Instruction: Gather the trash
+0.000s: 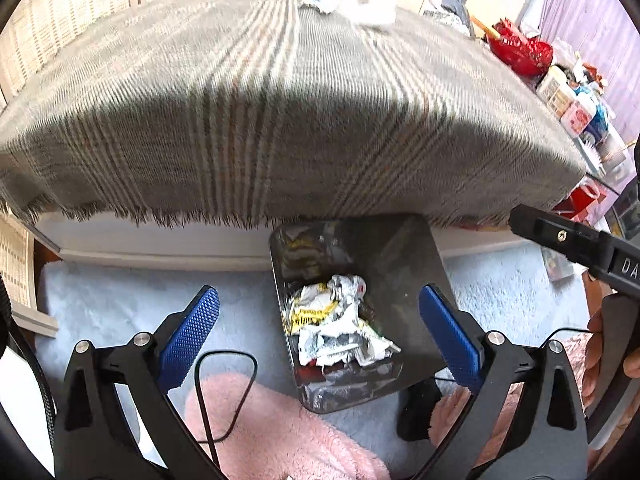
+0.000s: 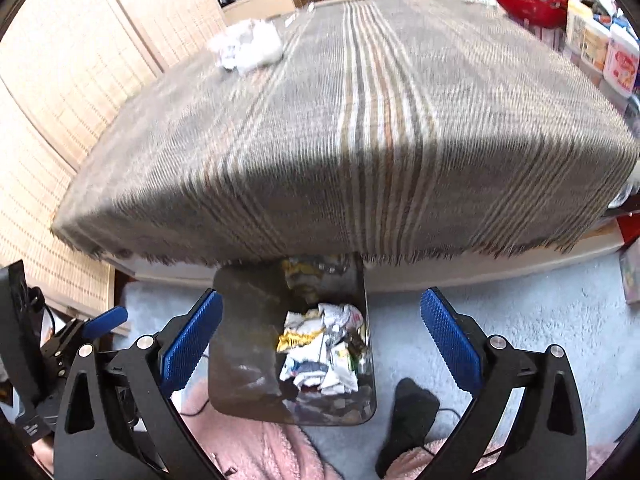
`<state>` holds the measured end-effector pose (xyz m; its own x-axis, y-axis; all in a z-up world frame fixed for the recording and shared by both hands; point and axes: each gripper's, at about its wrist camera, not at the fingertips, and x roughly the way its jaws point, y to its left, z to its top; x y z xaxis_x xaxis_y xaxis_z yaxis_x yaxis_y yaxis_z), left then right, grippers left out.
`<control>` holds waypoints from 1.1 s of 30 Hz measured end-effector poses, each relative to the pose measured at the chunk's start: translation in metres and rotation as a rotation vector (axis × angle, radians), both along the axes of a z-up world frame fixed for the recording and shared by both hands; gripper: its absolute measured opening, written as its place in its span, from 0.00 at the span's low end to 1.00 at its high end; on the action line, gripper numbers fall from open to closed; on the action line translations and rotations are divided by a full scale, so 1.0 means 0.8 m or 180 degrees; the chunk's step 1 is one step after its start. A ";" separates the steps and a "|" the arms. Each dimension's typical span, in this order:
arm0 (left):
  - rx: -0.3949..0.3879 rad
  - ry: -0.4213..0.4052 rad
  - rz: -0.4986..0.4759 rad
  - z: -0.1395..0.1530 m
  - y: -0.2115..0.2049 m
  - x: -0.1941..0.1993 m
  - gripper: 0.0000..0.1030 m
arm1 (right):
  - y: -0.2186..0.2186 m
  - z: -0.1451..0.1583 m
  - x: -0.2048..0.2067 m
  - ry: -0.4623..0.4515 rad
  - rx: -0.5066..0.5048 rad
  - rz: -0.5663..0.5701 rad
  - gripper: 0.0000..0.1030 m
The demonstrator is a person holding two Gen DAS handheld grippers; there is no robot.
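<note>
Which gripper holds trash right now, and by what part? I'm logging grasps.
Neither. The left gripper and right gripper are both open and empty above the bin.

The bin's (image 1: 400, 264) far rim was hidden under the cloth's (image 1: 280, 120) fringe. White trash (image 2: 250, 46) on the surface was blurred. Clutter (image 1: 576, 100) at right was too smeared to identify.
</note>
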<state>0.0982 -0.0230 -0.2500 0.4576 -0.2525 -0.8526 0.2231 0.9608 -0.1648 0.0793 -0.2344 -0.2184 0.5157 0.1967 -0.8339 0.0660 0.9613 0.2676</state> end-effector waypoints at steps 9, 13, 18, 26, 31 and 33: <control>-0.0054 -0.0276 0.0078 0.047 0.015 0.044 0.92 | -0.013 0.065 0.047 -0.0467 -0.0012 -0.0177 0.97; 0.0012 -0.0367 0.0108 0.064 0.019 0.079 0.92 | -0.013 0.085 0.086 -0.0548 -0.0063 -0.0172 0.97; 0.0065 -0.0525 0.0168 0.086 0.025 0.120 0.92 | -0.015 0.096 0.128 -0.0591 -0.0022 -0.0157 0.97; 0.0112 -0.0615 0.0185 0.097 0.025 0.180 0.92 | -0.011 0.095 0.194 -0.0597 0.0092 -0.0044 0.78; 0.0123 -0.0638 0.0159 0.096 0.021 0.206 0.92 | 0.002 0.086 0.233 -0.0560 0.0203 0.0062 0.62; 0.0117 -0.0649 0.0150 0.097 0.021 0.215 0.92 | 0.005 0.082 0.245 -0.0558 0.0228 0.0089 0.54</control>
